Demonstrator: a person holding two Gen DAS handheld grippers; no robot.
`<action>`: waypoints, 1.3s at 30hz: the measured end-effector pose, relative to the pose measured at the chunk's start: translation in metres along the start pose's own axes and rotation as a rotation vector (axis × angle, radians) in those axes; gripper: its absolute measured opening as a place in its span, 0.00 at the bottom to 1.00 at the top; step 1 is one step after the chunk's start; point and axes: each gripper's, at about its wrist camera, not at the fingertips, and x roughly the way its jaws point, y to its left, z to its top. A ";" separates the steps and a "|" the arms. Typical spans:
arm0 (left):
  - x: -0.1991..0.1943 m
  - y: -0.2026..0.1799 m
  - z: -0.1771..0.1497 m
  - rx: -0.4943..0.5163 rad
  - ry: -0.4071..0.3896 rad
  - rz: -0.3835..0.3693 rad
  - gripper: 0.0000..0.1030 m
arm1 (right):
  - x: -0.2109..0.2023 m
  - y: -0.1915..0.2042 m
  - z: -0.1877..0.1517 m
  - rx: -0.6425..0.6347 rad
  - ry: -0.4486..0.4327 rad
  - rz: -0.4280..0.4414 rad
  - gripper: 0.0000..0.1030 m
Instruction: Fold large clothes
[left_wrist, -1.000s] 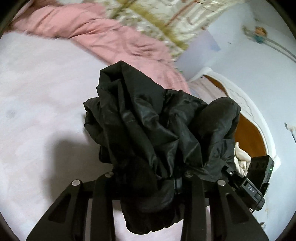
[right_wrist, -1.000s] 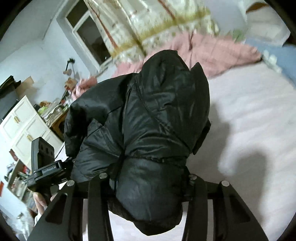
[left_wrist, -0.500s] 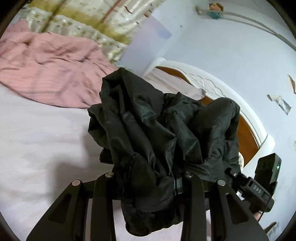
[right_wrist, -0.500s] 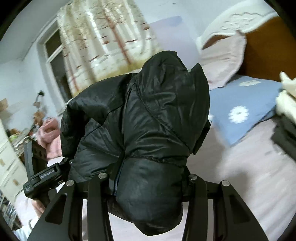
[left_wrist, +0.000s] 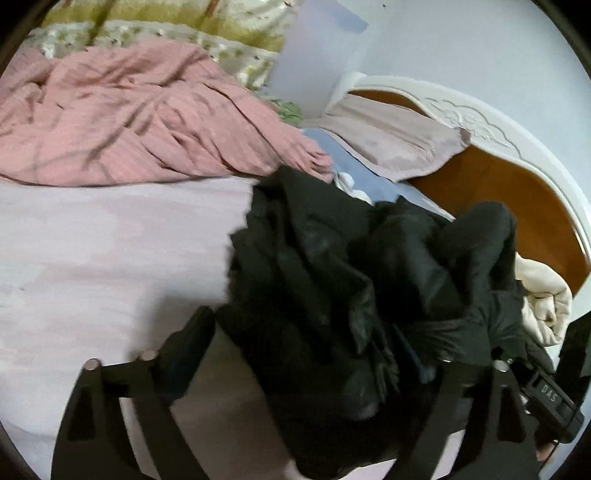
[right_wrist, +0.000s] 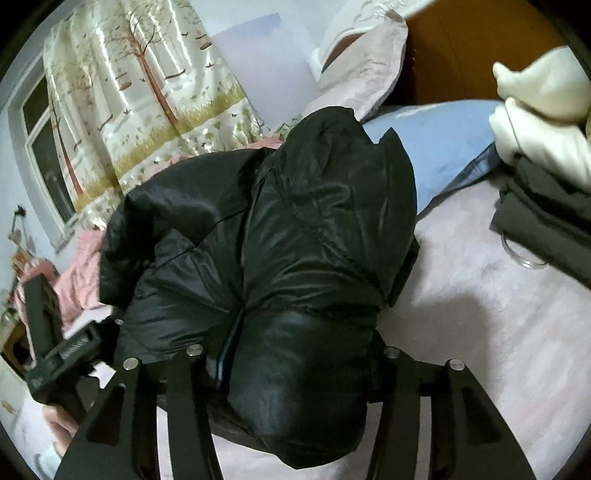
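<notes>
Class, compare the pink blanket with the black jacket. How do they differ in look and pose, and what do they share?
Colour: the pink blanket is striped pink, the black jacket plain black. Surface: the blanket looks matte, the jacket glossy and puffy. Pose: the blanket sprawls loosely over the far side of the bed; the jacket is bunched into a compact bundle. Both are creased fabric.

black puffer jacket: 1 | grippers: 2, left gripper, right gripper | pink blanket: 1 | pillows: 2, pale pink pillow, blue pillow | dark folded garment: 1 | cream garment: 1 | curtain: 1
</notes>
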 end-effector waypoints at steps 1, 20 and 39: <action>0.001 0.001 0.002 0.005 -0.004 0.010 0.92 | -0.001 0.000 -0.001 -0.003 -0.005 -0.006 0.55; -0.175 -0.033 -0.056 0.368 -0.365 0.179 1.00 | -0.148 0.085 -0.044 -0.199 -0.313 -0.184 1.00; -0.204 -0.015 -0.123 0.411 -0.437 0.316 1.00 | -0.152 0.127 -0.120 -0.374 -0.359 -0.233 1.00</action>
